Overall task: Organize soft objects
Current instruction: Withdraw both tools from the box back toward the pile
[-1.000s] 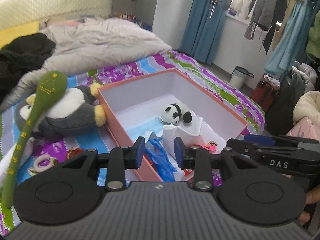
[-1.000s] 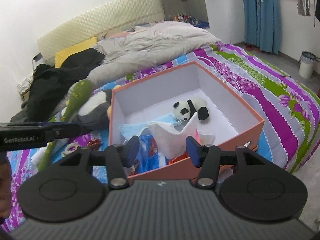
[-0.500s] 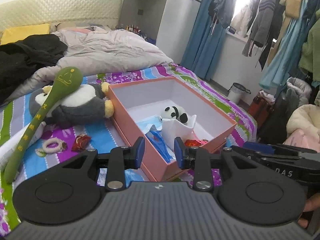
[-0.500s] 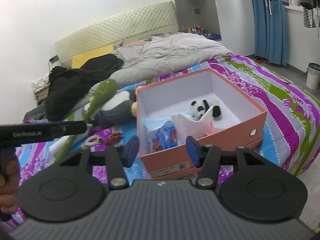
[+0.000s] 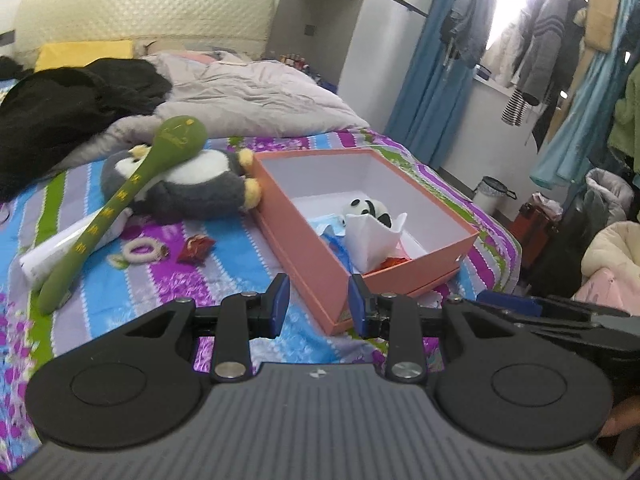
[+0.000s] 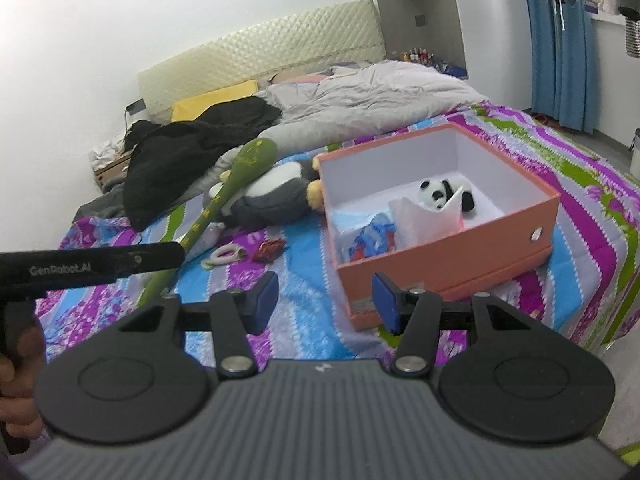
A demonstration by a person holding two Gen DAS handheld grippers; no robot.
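Both claws, left [image 5: 316,300] and right [image 6: 325,300], apart and empty. Stuffed penguin [image 5: 188,188] lying sideways left of the box [image 5: 304,248], up ahead. Nearer the left claw.

1. Orange box [image 6: 448,264], open, white inside, sits on the bed.
2. Small panda plush [image 6: 438,194] lies in the box toward its 1 o'clock corner, touching a crumpled white cloth [image 6: 424,220].
3. Grey-and-white penguin plush [image 5: 192,188] lies on its side at the box's 10 o'clock, its yellow feet touching the wall.
4. Long green plush stick [image 5: 120,204] rests tilted across the penguin.
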